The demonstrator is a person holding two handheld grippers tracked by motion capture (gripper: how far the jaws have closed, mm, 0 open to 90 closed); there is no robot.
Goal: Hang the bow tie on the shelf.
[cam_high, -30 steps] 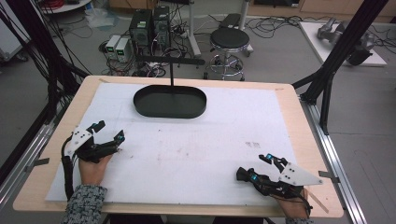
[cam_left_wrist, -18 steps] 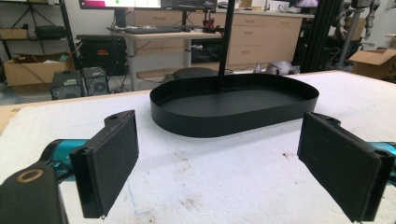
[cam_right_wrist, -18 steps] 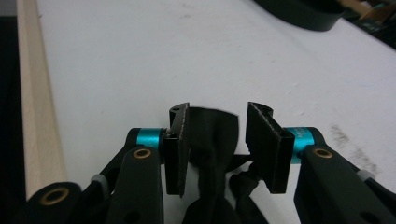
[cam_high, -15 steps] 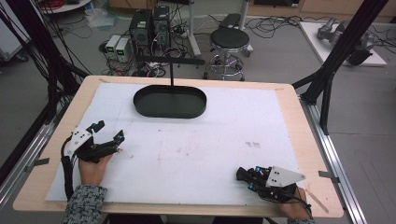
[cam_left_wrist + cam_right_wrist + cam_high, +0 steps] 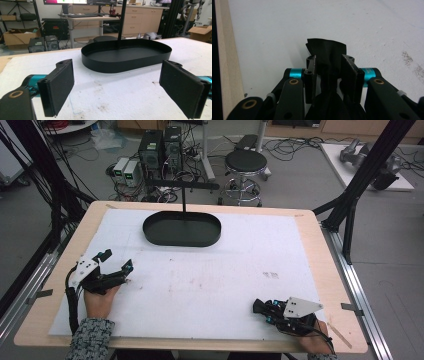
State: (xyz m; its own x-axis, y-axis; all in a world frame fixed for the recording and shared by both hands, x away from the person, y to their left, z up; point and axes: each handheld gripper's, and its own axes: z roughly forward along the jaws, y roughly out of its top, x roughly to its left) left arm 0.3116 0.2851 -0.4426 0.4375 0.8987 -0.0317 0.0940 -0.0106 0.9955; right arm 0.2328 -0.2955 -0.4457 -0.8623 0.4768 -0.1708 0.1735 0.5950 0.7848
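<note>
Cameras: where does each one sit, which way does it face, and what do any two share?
High view: above the person's side, looking forward and down on the table; forearms, left hand and both tongs, left and right.
Left gripper view: low on the left tongs, jaws wide apart, facing the black tray.
Right gripper view: on the right tongs, jaws pinching black cloth over the white mat.
Shared: high and left views both show the tray.
</note>
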